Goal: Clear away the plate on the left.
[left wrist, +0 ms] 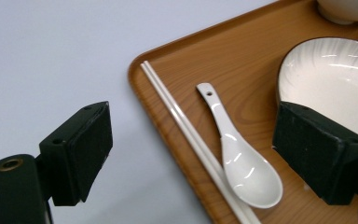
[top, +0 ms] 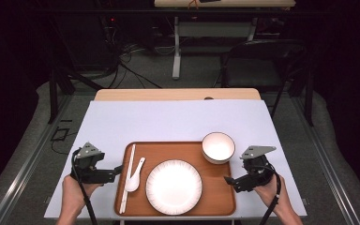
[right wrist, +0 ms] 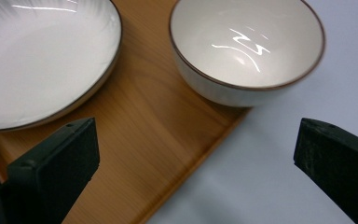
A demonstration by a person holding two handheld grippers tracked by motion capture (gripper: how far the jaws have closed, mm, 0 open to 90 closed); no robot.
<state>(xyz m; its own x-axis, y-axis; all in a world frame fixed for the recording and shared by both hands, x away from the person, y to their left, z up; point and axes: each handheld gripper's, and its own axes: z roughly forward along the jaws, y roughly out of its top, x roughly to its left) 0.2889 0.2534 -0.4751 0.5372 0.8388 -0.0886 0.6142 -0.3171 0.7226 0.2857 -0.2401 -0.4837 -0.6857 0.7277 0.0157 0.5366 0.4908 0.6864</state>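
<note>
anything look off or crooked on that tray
One thing: the bowl sits at the tray's far right corner, and in the right gripper view its base seems to overhang the tray's edge. The plate, spoon and chopsticks lie neatly on the tray, nothing spilled or broken.

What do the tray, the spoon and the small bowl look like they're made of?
Tray: wood or a wood-look laminate, matte, with visible grain lines. Soup spoon: looks like glazed white ceramic, glossy with sharp highlights; melamine is possible. Small bowl: glazed ceramic by its look, shiny white inside with a thin brown rim line.
</note>
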